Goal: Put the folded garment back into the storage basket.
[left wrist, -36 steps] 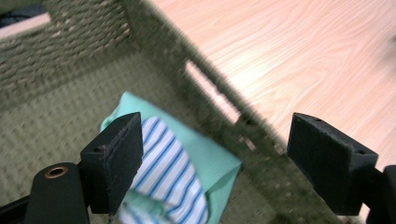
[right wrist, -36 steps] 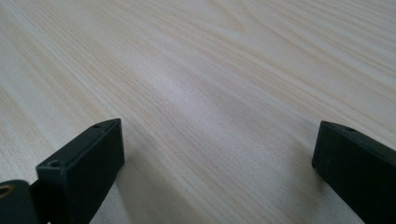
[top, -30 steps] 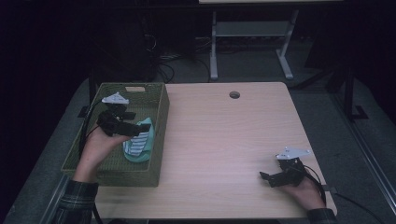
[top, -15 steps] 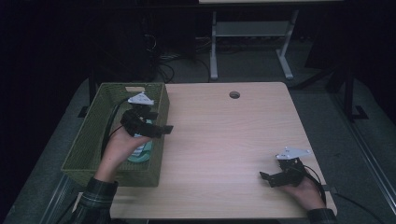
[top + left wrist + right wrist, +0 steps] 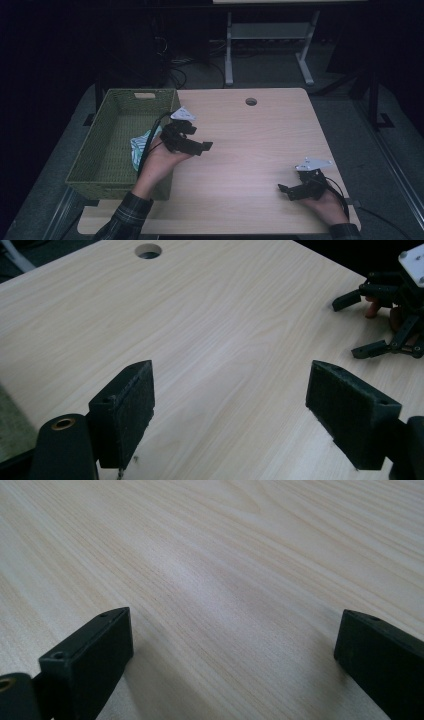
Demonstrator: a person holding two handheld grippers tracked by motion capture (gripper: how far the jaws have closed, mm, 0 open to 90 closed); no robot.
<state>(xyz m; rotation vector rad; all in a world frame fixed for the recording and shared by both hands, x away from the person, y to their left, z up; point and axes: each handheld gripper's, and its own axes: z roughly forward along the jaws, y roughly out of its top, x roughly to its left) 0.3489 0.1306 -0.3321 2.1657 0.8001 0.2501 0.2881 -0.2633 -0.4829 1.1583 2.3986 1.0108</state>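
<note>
My left gripper point(image 5: 201, 137) point(image 5: 232, 375) hovers open and empty over the wooden table point(image 5: 250, 145), just right of the green woven basket point(image 5: 111, 142). A crumpled pale teal and white cloth point(image 5: 140, 146) lies inside the basket against its right wall, partly hidden by the left hand. At the table's front right, my right gripper point(image 5: 285, 192) point(image 5: 235, 615) rests low and open, holding nothing. The left gripper view shows this right gripper point(image 5: 350, 329) farther off, at the upper right.
A round cable hole point(image 5: 251, 101) point(image 5: 148, 250) sits near the table's far edge. Bare wood lies between the two grippers. A white desk frame point(image 5: 265, 45) and cables stand on the dark floor beyond the table.
My left gripper has moved right, from above the cloth in the basket out over the table, with nothing in it. The cloth stays in the basket. The right gripper has not moved.
</note>
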